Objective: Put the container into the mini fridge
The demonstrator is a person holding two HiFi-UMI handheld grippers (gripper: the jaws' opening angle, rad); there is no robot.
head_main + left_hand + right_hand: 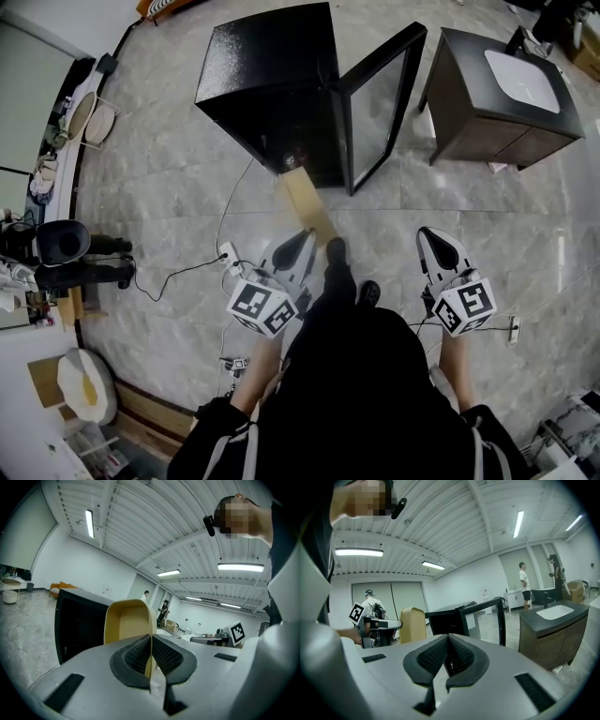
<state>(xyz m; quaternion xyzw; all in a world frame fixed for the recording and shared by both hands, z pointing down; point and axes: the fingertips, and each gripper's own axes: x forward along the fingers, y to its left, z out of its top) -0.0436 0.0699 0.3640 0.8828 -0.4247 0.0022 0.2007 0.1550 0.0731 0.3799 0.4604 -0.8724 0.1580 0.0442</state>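
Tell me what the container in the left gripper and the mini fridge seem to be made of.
Container: thin tan wall, matte, pinched flat between the left gripper's jaws; probably paperboard or pulp fibre, possibly plastic. Mini fridge: black body with soft sheen, likely painted metal. Its open door: dark frame round a see-through pane, apparently glass.

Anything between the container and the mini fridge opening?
Nothing visible. The fridge door is swung open, and the container, clamped in the left tongs, already points at the mini fridge with nothing between them.
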